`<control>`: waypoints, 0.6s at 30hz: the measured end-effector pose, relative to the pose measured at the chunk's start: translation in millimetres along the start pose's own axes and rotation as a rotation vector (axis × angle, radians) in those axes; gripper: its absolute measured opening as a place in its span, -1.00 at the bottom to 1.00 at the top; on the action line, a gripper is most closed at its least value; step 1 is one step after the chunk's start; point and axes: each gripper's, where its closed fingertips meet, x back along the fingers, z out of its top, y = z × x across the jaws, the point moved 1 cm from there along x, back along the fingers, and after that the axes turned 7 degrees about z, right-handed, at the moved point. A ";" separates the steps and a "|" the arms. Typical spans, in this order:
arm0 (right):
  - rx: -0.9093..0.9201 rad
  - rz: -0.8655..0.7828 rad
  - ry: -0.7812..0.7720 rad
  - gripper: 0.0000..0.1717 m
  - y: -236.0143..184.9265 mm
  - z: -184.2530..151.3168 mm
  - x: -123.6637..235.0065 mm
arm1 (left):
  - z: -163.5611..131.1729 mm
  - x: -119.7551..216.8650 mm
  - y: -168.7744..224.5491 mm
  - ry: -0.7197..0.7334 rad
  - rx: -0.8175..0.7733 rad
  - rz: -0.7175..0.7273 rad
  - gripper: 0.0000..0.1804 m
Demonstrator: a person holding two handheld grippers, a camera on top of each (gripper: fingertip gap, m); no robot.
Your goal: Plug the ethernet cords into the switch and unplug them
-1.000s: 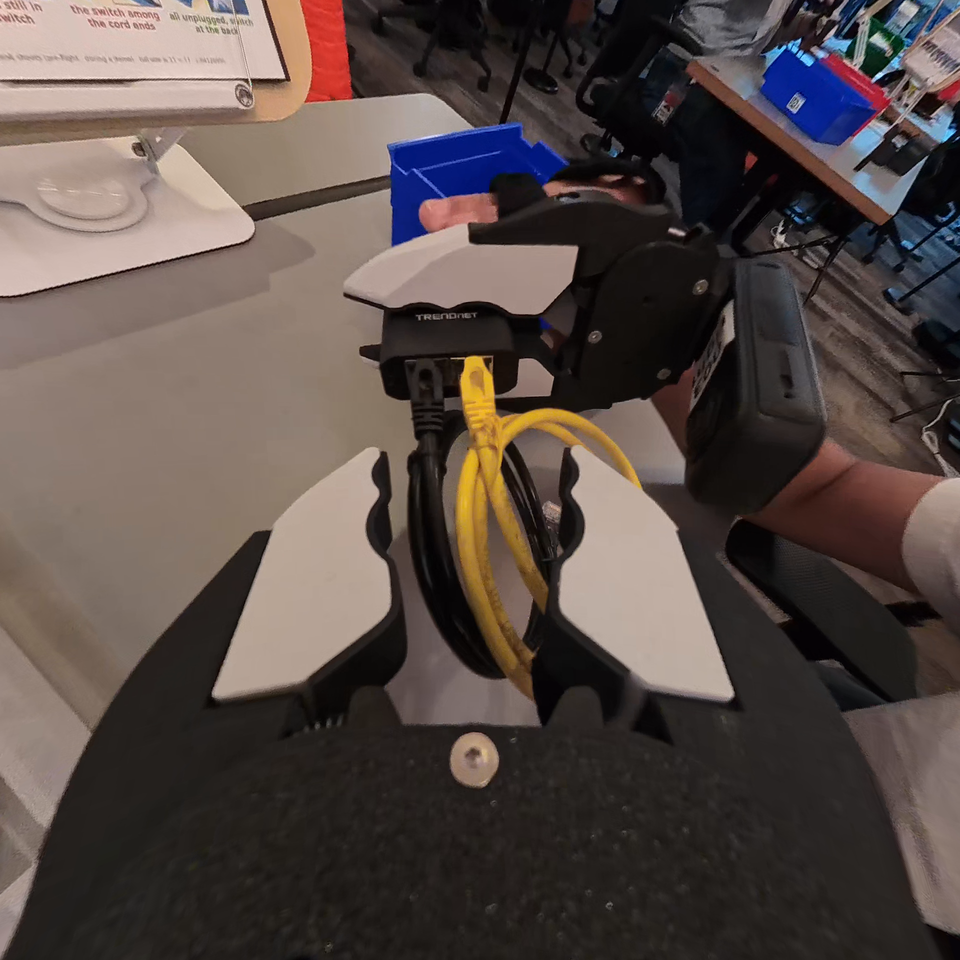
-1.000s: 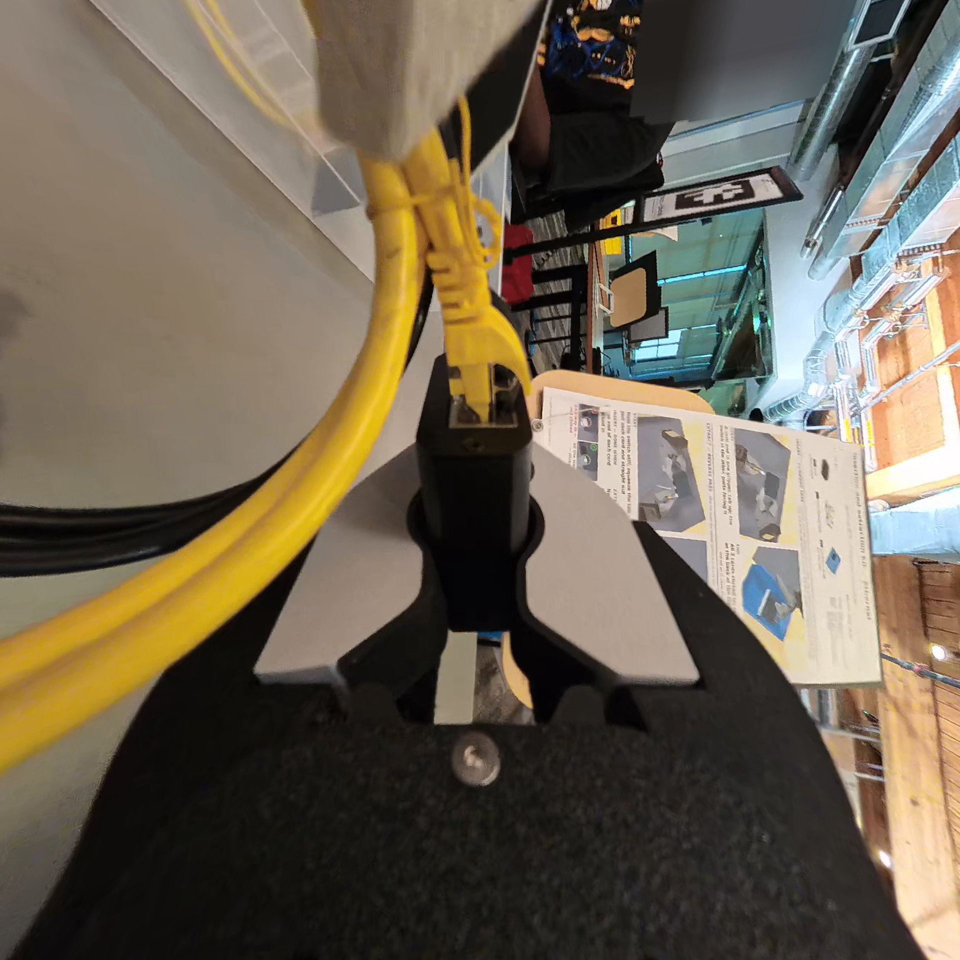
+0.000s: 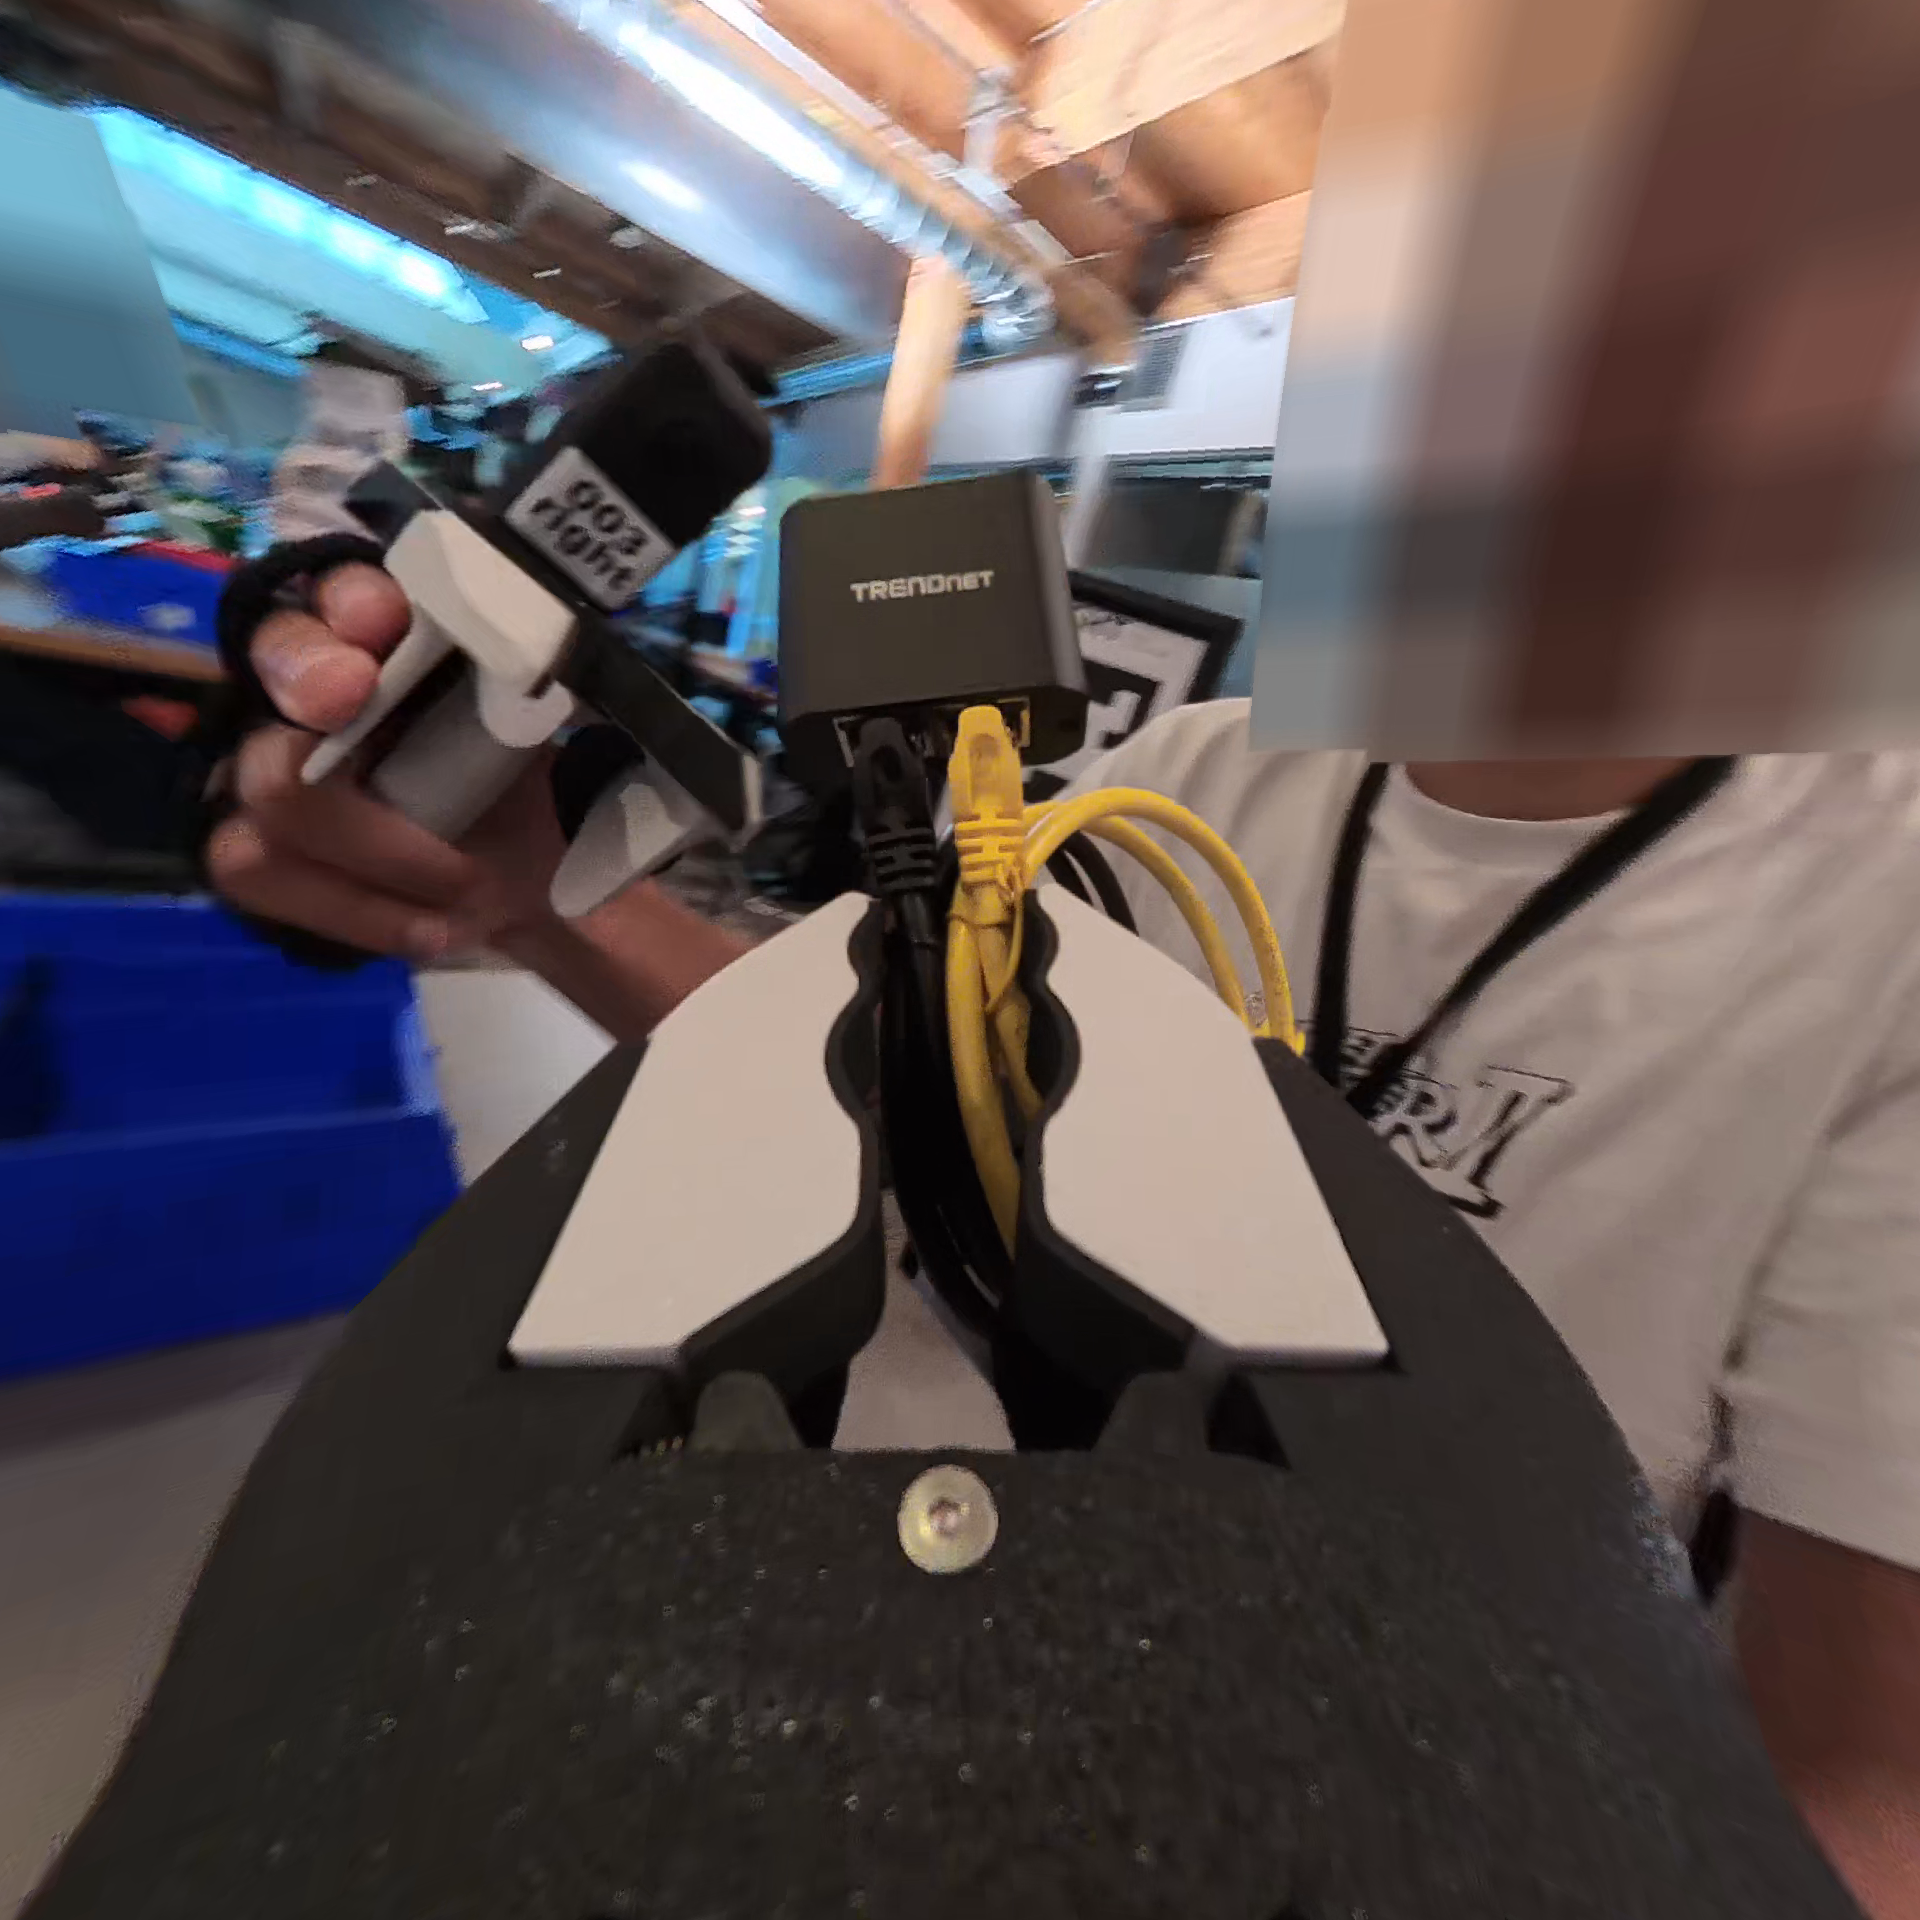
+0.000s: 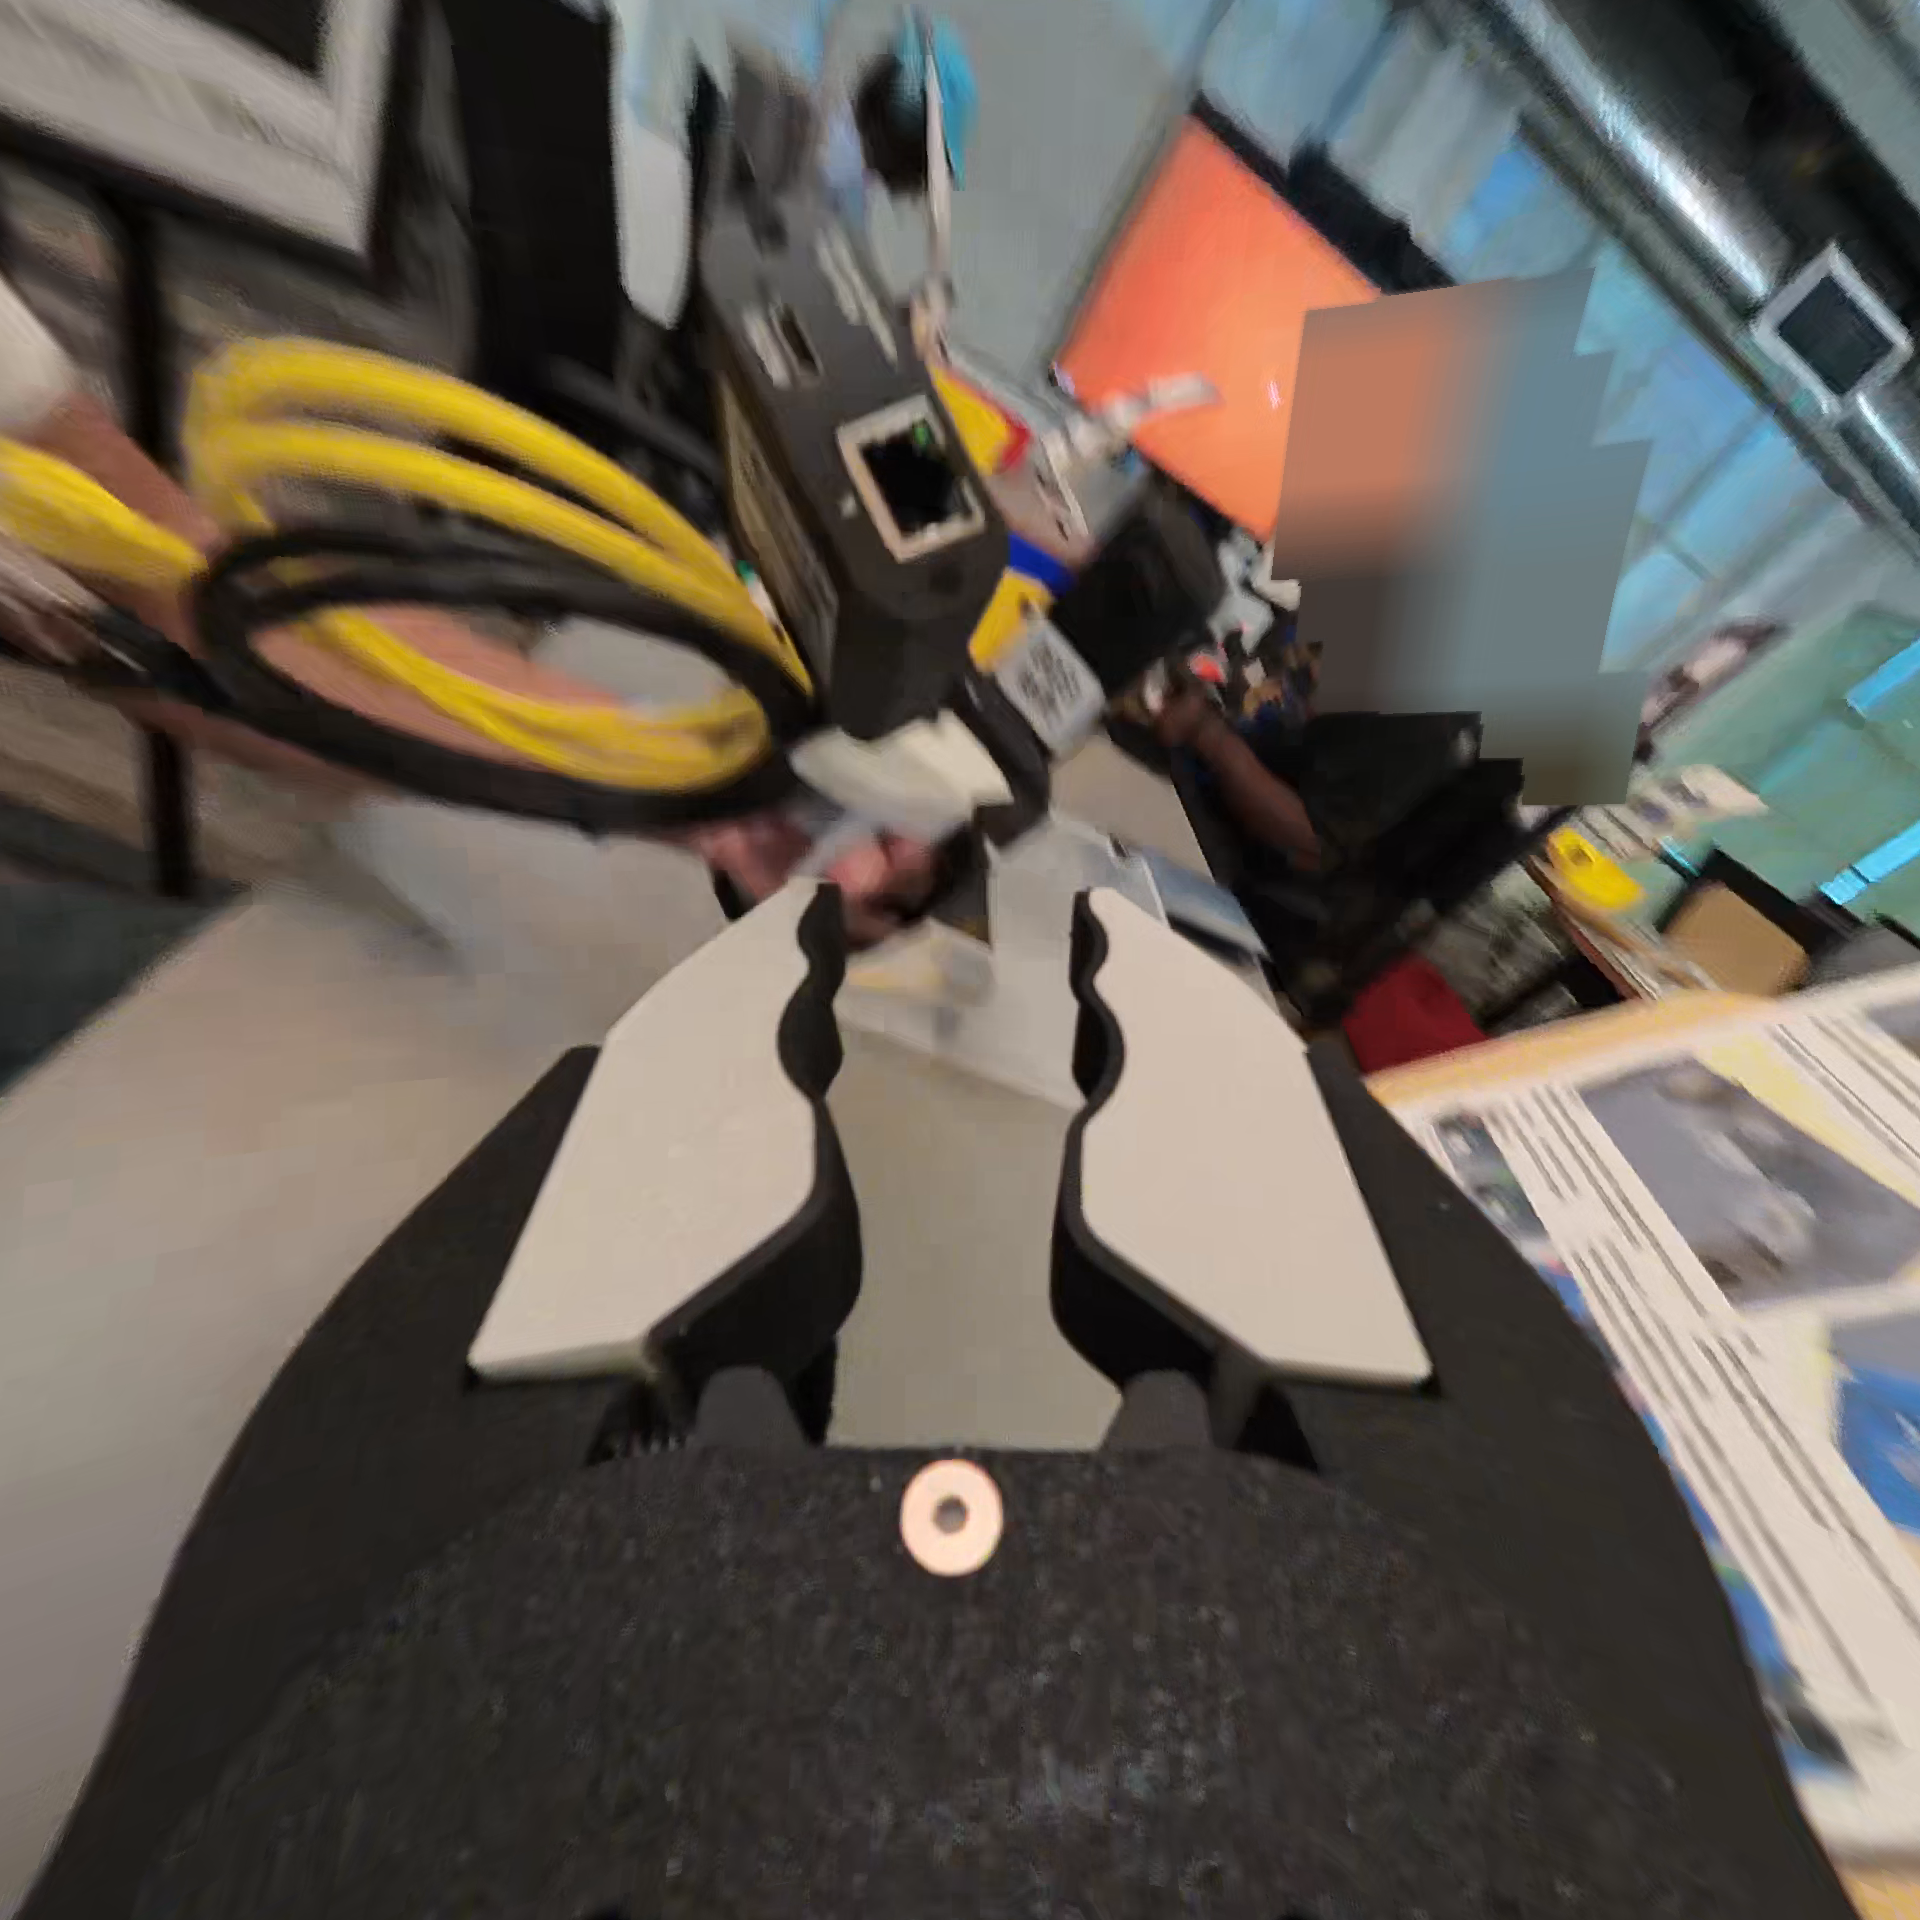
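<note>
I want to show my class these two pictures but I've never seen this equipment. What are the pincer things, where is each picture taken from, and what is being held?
No robot here: a person holds a hand-squeezed two-finger gripper in each hand, with a camera on each looking along its fingers.

One picture is from the left gripper. Its fingers are closed on a black cord and a yellow cord, both plugged into a small black switch lifted in the air. The right gripper shows beside it, in the person's hand.

The other picture is from the right gripper: open, holding nothing. Ahead are the coiled cords and the switch's side with an empty port. A grey table and a printed sheet lie below.
</note>
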 end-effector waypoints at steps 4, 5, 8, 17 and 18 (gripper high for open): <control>-0.042 0.115 0.205 -0.52 -17.9 34.9 -4.1 | -4.5 -19.8 -7.9 0.049 0.016 -0.222 -0.74; -0.052 0.137 0.238 -0.53 -21.2 38.4 -6.3 | -5.0 -23.7 -12.3 0.066 0.021 -0.255 -0.74; -0.063 0.162 0.324 -0.59 -25.7 46.8 -10.9 | -8.3 -30.0 -23.0 0.101 0.036 -0.344 -0.73; -0.028 0.151 0.329 -0.71 -25.9 45.5 -20.9 | -25.3 -29.8 -38.0 0.239 0.096 -0.522 -0.72; -0.017 0.164 0.306 -0.72 -29.7 44.8 -24.8 | -27.5 -30.2 -39.8 0.251 0.111 -0.537 -0.71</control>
